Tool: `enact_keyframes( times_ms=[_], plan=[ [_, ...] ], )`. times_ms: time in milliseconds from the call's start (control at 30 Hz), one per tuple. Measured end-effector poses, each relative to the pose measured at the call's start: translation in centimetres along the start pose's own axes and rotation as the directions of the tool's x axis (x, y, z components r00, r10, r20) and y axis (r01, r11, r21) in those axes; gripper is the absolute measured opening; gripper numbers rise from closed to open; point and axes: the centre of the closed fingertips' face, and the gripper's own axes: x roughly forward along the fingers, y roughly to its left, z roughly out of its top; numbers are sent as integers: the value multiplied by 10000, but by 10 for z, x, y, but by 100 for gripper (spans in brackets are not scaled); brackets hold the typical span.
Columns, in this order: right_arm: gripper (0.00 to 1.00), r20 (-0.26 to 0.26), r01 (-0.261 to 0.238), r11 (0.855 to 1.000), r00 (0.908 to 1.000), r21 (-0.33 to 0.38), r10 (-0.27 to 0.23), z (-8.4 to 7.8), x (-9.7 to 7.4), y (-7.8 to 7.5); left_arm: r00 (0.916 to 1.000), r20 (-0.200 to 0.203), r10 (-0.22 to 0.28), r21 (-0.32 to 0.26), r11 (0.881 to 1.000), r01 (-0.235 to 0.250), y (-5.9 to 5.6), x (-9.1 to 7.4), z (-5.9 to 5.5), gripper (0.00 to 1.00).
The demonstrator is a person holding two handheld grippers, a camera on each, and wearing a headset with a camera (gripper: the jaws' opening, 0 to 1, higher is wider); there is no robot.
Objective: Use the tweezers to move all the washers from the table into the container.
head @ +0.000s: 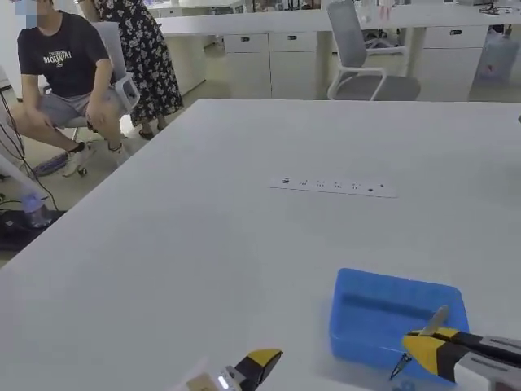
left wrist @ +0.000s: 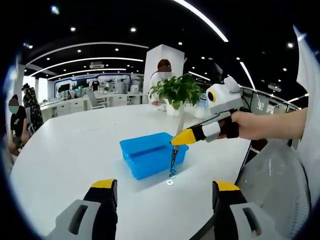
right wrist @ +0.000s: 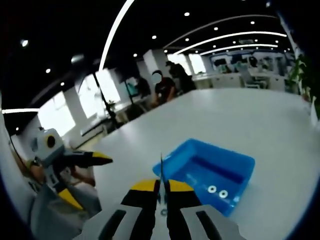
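Observation:
A blue container (head: pixel 383 309) sits on the white table near its front edge. In the right gripper view two washers (right wrist: pixel 218 192) lie inside the container (right wrist: pixel 220 165). My right gripper (right wrist: pixel 162 186) is shut on thin metal tweezers (right wrist: pixel 161 172). In the left gripper view it (left wrist: pixel 187 136) points the tweezers (left wrist: pixel 173 159) down in front of the container (left wrist: pixel 150 157), tips just above two washers (left wrist: pixel 171 179) on the table. My left gripper (left wrist: pixel 166 186) is open with nothing between its fingers, and shows low in the head view (head: pixel 259 360), left of the right gripper (head: pixel 422 344).
A power strip (head: pixel 334 186) lies flat in the middle of the table. A potted plant (left wrist: pixel 177 92) stands at the table's far side. Two people (head: pixel 69 65) and office chairs (head: pixel 358 53) are beyond the table's far edge.

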Motion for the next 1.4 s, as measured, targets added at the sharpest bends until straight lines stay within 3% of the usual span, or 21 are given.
enact_keyframes(
  times_ms=[233, 567, 733, 867, 1000, 1100, 1133, 1167, 1200, 1267, 1400],
  plan=[
    [3, -681, -185, 9998, 9975, 9, 185, -23, 15, -9, 9999, -117, -11, -112, 9999, 10, 1, 0, -3, 78],
    [3, -993, -318, 9993, 9946, -203, 296, -30, 20, -6, 9994, -356, 10, -135, 9999, -15, 1, 1, -8, 78],
    [3, -1220, -492, 9971, 9916, -576, 419, -32, 20, 0, 9992, -401, 5, -108, 9999, -9, 1, 1, -9, 78],
    [3, -1493, -597, 9873, 9881, -1472, 375, -33, 20, 5, 9990, -456, 8, -110, 9999, -13, 2, 1, -10, 78],
    [3, -1899, -925, 9530, 9811, -2885, 378, -37, 21, 15, 9987, -509, 12, -76, 10000, -16, 2, 1, -11, 78],
    [3, -2191, -1278, 8941, 9751, -4293, 342, -40, 23, 23, 9986, -530, -9, -83, 10000, 5, 2, 1, -12, 77],
    [3, -2294, -1278, 8621, 9732, -4904, 138, -41, 24, 24, 9984, -557, -32, -112, 9999, 25, 1, 1, -12, 77],
    [3, -2334, -1282, 8518, 9724, -5079, 72, -42, 24, 26, 9984, -571, -41, -118, 9999, 34, 1, 1, -13, 77],
    [3, -2334, -1289, 8637, 9723, -4873, 134, -43, 24, 29, 9982, -595, -34, -92, 10000, 29, 1, 1, -13, 77],
    [3, -2336, -1336, 8679, 9721, -4785, 208, -45, 24, 31, 9980, -625, -55, -78, 10000, 50, 0, 2, -13, 77],
    [3, -2221, -1244, 8615, 9749, -4923, 139, -45, 24, 31, 9989, -414, -236, -165, 9996, 229, -3, 2, -9, 78]
  ],
)
